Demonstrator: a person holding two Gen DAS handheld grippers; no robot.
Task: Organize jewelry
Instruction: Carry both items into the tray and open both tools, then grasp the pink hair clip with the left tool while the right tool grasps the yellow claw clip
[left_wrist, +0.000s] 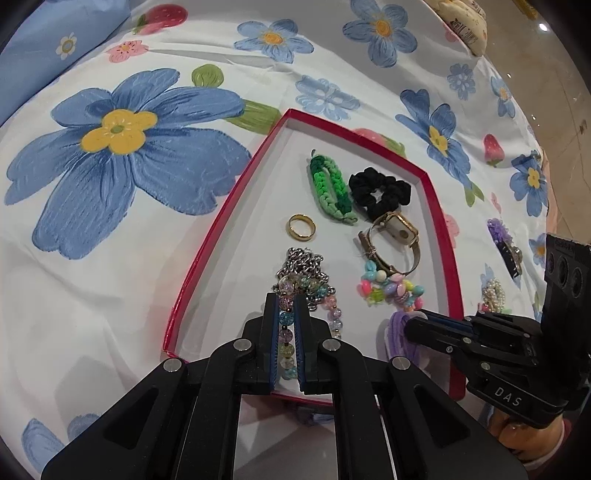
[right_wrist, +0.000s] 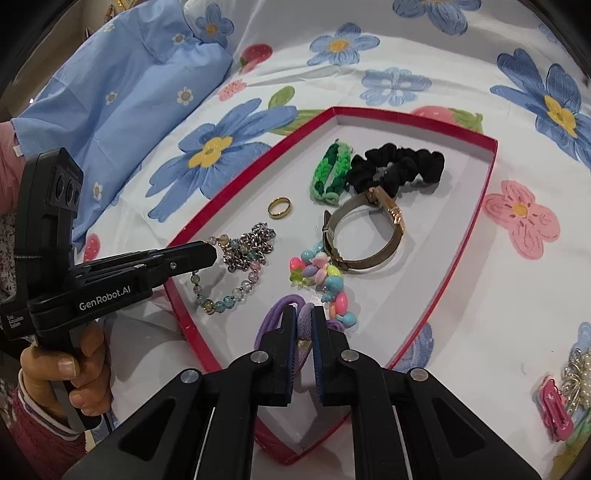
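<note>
A red-rimmed tray lies on the flowered sheet. In it are a green braided bracelet, a black scrunchie, a gold ring, a gold watch, a pastel bead bracelet and a silver chain. My left gripper is shut on a glass bead bracelet. My right gripper is shut on a purple hair tie.
A purple hair clip and a pearl piece lie on the sheet right of the tray. A pink clip and a pearl brooch show in the right wrist view. A blue pillow lies at the back left.
</note>
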